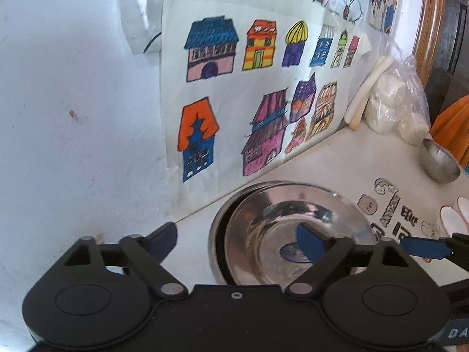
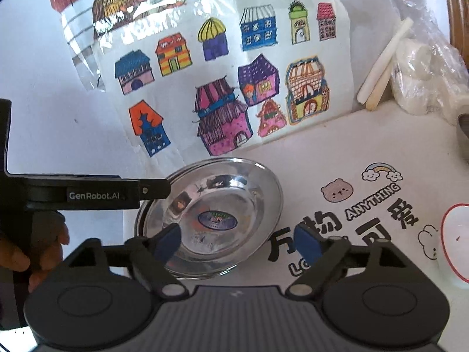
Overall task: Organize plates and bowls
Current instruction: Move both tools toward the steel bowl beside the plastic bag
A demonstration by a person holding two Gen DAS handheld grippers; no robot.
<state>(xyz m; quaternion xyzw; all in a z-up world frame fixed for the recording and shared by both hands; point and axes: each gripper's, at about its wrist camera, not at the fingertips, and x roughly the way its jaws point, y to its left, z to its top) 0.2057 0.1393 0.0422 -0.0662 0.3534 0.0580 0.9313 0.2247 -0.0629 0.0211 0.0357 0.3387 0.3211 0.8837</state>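
Observation:
A shallow steel plate with a blue sticker in its middle lies nested in a second steel dish by the wall. My left gripper is open over the stack's left rim, one pad outside the rim and one above the plate's hollow, neither pressing on it. One of the right gripper's fingers shows at the right edge. In the right wrist view the same plate lies ahead. My right gripper stands open over its near right rim, holding nothing. One of the left gripper's fingers reaches to the plate's left rim.
A white bowl with a red rim stands at the right on the printed tablecloth. Further back are a steel ladle, a plastic bag of white lumps and two pale sticks. Drawings of houses hang on the wall behind.

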